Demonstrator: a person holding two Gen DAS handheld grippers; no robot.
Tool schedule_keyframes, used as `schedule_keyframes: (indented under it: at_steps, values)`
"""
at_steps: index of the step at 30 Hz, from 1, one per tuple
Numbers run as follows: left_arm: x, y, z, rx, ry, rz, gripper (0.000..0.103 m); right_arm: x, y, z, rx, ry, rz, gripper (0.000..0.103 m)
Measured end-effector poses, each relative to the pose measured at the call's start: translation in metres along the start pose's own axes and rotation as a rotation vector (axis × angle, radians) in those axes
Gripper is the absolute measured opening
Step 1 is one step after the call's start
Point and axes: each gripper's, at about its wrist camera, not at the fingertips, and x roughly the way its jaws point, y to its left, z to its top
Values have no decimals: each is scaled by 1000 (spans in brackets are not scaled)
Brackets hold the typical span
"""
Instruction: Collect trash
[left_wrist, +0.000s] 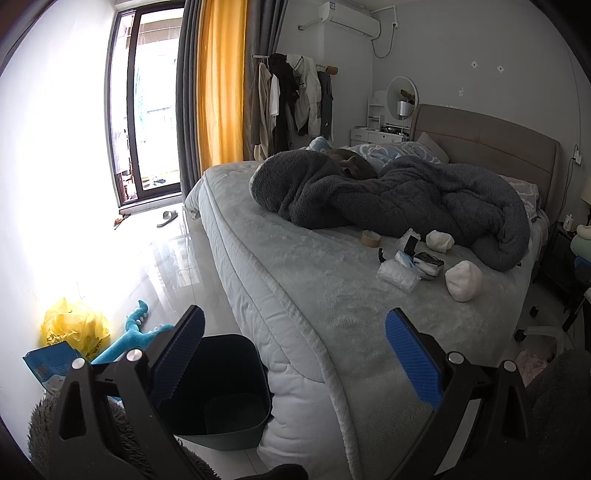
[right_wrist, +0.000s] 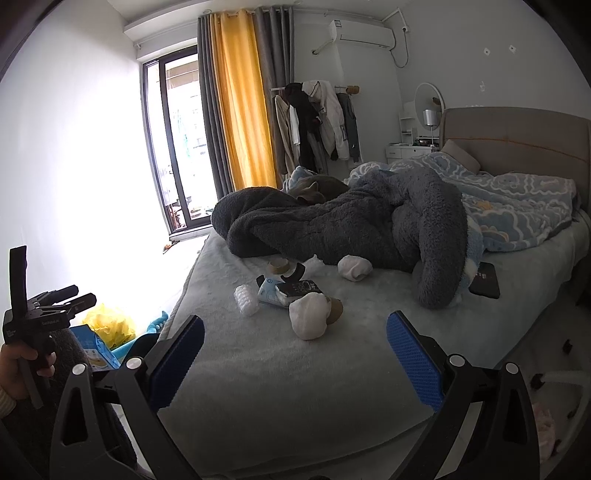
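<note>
The bed (right_wrist: 332, 369) fills both views, its rumpled grey blanket (right_wrist: 351, 229) pushed toward the headboard, which leaves the near sheet bare except for a small cluster of trash. A dark bin (left_wrist: 221, 387) stands on the floor against the mattress corner, probably set close so each piece needs only a short carry. The left gripper (left_wrist: 295, 354) and right gripper (right_wrist: 295, 358) both hold their jaws wide apart and empty, aimed at the nearest white wad (right_wrist: 308, 317), the crinkled plastic (right_wrist: 246, 301) and the tape roll (left_wrist: 371, 239).

Bright window (left_wrist: 147, 110) with yellow curtain (left_wrist: 221, 85), glossy pale floor (left_wrist: 177, 266), grey bed (right_wrist: 295, 369) (upholstered headboard (left_wrist: 491, 155))
</note>
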Motion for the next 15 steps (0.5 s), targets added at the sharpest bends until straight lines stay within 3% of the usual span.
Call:
schedule_keyframes:
  at_steps: [15]
  values:
    - [0,-1,-1,1,2,-1,100,0,-1,-2,1,3,0,100]
